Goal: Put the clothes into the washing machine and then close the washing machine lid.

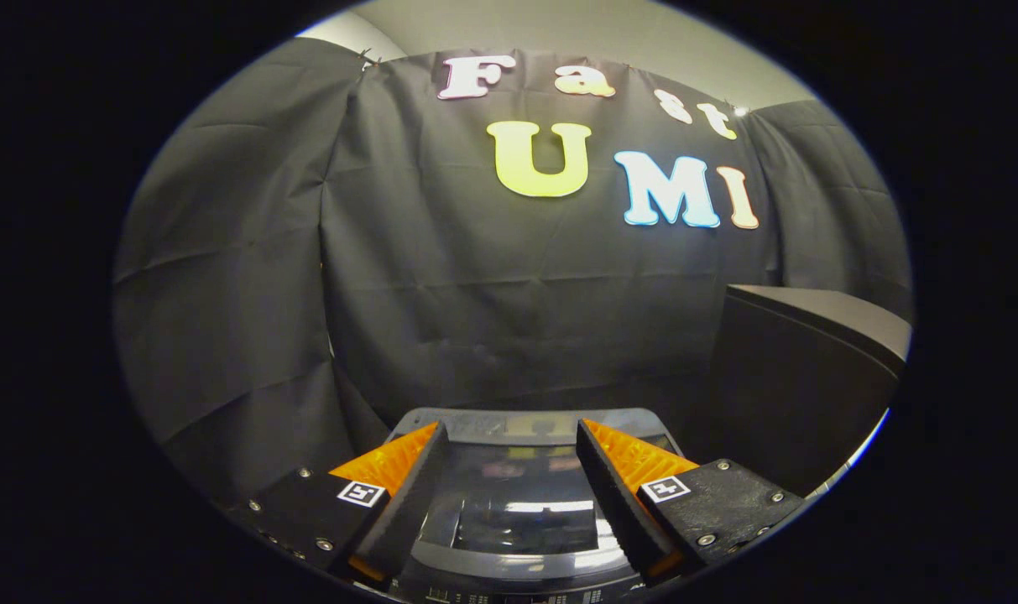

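A big black cloth wall (475,285) hangs all across the back, full of soft folds and creases. Above it, at twelve o'clock, a pale ceiling (559,38) peeks over the top. At three o'clock stands a dark box (798,377) with a flat grey top. A bright strip of light (865,440) shines at four o'clock.

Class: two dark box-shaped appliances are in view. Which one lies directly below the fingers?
The washing machine, its glossy lid closed, seen between the open hand-held gripper fingers. The other dark box stands off to the right.
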### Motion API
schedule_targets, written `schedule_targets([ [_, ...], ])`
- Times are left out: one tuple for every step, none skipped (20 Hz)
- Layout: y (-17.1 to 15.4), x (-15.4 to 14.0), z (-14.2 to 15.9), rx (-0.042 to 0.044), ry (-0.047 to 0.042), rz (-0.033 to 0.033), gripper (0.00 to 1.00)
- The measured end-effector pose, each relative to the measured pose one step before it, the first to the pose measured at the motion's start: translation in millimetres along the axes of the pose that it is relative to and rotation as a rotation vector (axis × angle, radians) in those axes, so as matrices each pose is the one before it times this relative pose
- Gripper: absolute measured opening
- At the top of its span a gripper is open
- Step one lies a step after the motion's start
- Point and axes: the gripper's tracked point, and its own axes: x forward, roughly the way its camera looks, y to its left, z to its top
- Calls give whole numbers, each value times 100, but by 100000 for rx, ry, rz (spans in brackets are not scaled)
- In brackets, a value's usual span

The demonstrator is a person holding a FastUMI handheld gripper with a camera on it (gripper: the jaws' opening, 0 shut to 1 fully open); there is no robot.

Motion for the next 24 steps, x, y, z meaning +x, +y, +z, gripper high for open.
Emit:
schedule_targets([
  [29, -296, -201, 335, 34, 419, 95],
  [47, -235, 152, 108, -316, 417, 95],
  [43, -337, 133, -159, -326, 439, 95],
  [23, -244, 305, -271, -495, 505, 95],
  [40, -387, 258, -315, -630, 632, 95],
  [30, -488, 511, -271, -944, 706, 95],
  [-86, -480, 521, -336, -789, 615, 95],
  [-171, -609, 695, -713, -980, 622, 95],
  [-362, -710, 739, -682, -966, 239, 95],
  [-399, -791, 806, -342, -1324, 660, 95],
  [-425, -793, 801, -261, -1247, 563, 95],
  [-577, -828, 838, -386, -1074, 363, 95],
  [-811, -830, 829, 251, -1166, 123, 95],
  [-935, -835, 879, 605, -1144, -142, 95],
  [-999, -819, 686, 653, -849, -371, 95],
  [-1074, -847, 718, -414, -738, -726, 95],
  [-856, -831, 609, -741, -974, 234, 95],
  [-841, -883, 679, -1194, -855, 214, 95],
  [-946, -990, 438, -978, -950, 523, 95],
  [-1092, -963, 480, -331, -783, 108, 95],
  [-1055, -812, 314, 501, -799, 105, 95],
  [-1002, -914, 284, 700, -326, -119, 95],
  [-871, -796, 90, 402, -11, -76, 95],
  [-1052, -890, 464, 43, -495, -556, 96],
])
